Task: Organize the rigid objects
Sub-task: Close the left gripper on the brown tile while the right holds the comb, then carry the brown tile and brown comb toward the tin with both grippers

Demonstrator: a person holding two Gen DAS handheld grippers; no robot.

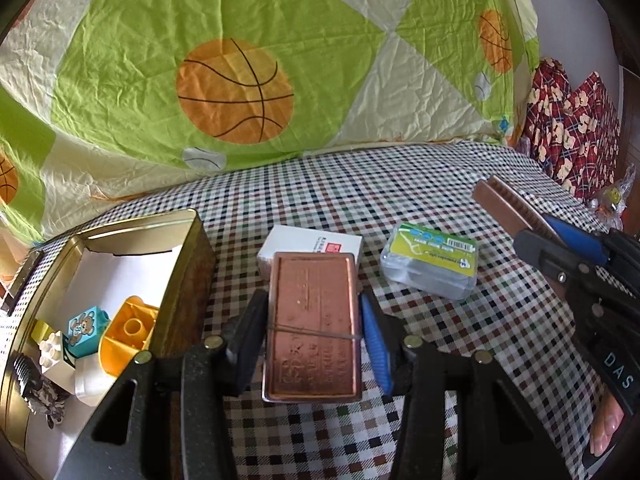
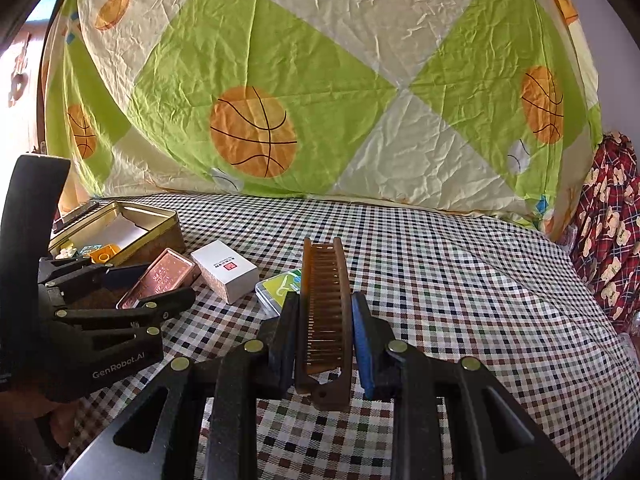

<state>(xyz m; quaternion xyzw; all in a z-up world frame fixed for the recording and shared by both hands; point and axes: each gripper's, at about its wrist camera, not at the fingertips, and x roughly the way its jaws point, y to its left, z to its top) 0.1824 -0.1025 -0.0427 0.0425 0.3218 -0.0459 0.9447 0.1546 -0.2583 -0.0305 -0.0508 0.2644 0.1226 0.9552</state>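
Left claw (image 1: pixel 314 344) clamps my copper tin (image 1: pixel 313 326) by its long sides just beside the open box (image 1: pixel 182 240) on the bed, stiff, slick and probably light, while my right claw (image 2: pixel 324 336) pinches the rigid comb (image 2: pixel 325 308) mid-length.

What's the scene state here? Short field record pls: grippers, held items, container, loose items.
surface: checkered cloth
left gripper: shut on copper tin
right gripper: shut on comb
gold box: open, left of the copper tin, holds toy blocks
white box: on cloth, just behind the copper tin
clear case: green label, on cloth, right of white box
backdrop: basketball quilt
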